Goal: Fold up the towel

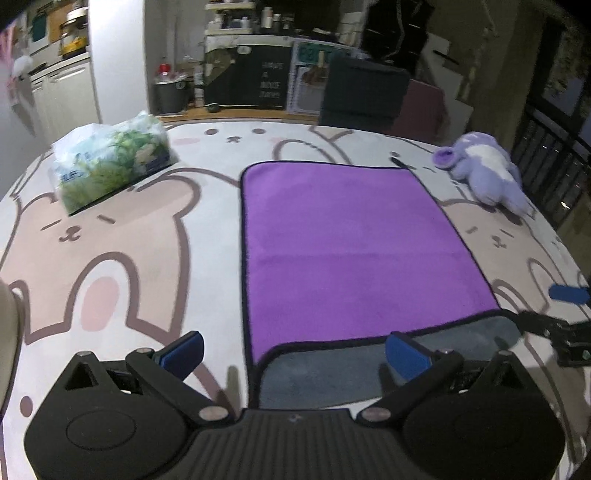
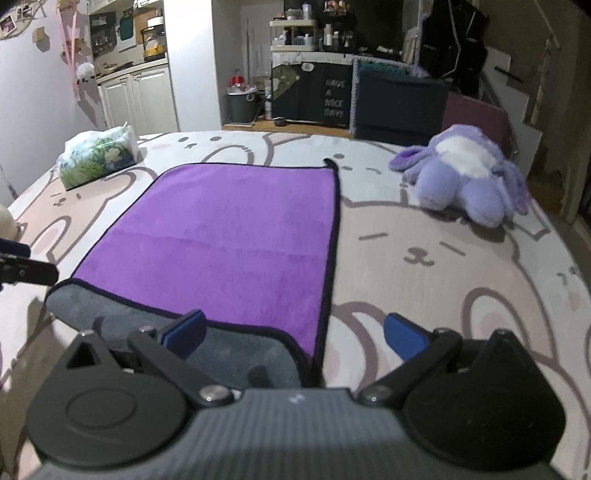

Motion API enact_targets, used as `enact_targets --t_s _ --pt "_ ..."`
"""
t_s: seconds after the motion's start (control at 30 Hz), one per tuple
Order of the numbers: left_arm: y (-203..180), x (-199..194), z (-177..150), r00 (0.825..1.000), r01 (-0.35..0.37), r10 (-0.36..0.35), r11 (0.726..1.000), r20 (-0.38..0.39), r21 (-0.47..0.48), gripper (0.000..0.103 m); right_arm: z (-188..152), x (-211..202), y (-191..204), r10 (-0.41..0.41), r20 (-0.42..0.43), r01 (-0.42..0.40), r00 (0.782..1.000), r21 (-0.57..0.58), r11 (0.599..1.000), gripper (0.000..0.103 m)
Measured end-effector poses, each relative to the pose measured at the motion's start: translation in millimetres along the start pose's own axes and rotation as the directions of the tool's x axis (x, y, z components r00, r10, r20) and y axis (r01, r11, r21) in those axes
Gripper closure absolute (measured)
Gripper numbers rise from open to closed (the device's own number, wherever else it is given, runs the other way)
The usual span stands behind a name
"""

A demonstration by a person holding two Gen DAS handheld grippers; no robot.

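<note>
Bunny-print sheet [image 1: 110,258]; plush rectangular purple towel [image 1: 351,240].

I'm holding my left gripper [image 1: 293,350] spread wide over the near left corner of the purple towel [image 1: 347,243], whose near edge is showing grey.

White cabinets [image 2: 136,96] stand far left; a dark chalkboard panel [image 2: 325,98] and cluttered shelf [image 2: 293,35] far centre; dark railing [image 1: 546,162] far right; dim light.
</note>
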State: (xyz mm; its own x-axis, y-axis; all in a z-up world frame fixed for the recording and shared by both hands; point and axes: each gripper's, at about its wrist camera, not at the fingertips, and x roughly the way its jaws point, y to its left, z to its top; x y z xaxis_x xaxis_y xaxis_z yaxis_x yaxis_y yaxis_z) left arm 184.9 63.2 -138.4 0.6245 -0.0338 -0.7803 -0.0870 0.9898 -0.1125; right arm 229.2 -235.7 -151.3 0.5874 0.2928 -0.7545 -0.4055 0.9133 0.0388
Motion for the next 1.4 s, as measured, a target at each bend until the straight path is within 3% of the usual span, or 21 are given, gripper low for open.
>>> enact_targets --t_s 0.13,0.37,0.5,0.63,0.8,0.93,1.03,1.17,1.3,1.4 --pt "5 8 -1 0.999 0.05 -0.05 0.999 -0.005 0.008 0.002 -2 6 -3 0.028 -0.045 -0.027 0.999 0.027 0.999 0.0" --pt "9 21 -5 0.986 0.16 -0.158 0.986 -0.054 0.036 0.027 -6 18 -12 0.063 -0.098 -0.058 0.993 0.054 0.997 0.019" --pt "10 27 -8 0.983 0.166 -0.163 0.985 -0.085 0.034 0.039 -7 20 -14 0.08 -0.112 -0.076 0.99 0.038 0.996 0.038" --pt "12 29 -9 0.983 0.159 -0.155 0.987 -0.099 0.031 0.04 -6 21 -11 0.102 -0.127 -0.101 0.987 0.01 0.995 0.056" --pt "15 31 -9 0.984 0.149 -0.145 0.988 -0.108 0.031 0.041 -6 22 -6 0.119 -0.158 -0.125 0.98 -0.027 0.992 0.068" --pt "18 33 -11 0.979 0.151 -0.146 0.988 -0.139 0.023 0.046 -8 23 -3 0.102 -0.189 -0.115 0.977 -0.057 0.992 0.084" --pt "18 33 -11 0.978 0.155 -0.15 0.988 -0.142 0.022 0.05 -9 23 -3 0.092 -0.198 -0.107 0.976 -0.065 0.992 0.086" --pt "19 34 -10 0.978 0.15 -0.146 0.988 -0.146 0.021 0.063 -10 22 0 0.085 -0.2 -0.103 0.976 -0.081 0.991 0.089" --pt "20 38 -12 0.98 0.119 -0.113 0.993 -0.165 0.027 0.091 -10 22 2 0.077 -0.204 -0.099 0.976 -0.097 0.99 0.095" --pt "23 37 -11 0.982 0.107 -0.102 0.994 -0.158 0.019 0.097 -8 22 3 0.069 -0.197 -0.092 0.978 -0.109 0.99 0.097"
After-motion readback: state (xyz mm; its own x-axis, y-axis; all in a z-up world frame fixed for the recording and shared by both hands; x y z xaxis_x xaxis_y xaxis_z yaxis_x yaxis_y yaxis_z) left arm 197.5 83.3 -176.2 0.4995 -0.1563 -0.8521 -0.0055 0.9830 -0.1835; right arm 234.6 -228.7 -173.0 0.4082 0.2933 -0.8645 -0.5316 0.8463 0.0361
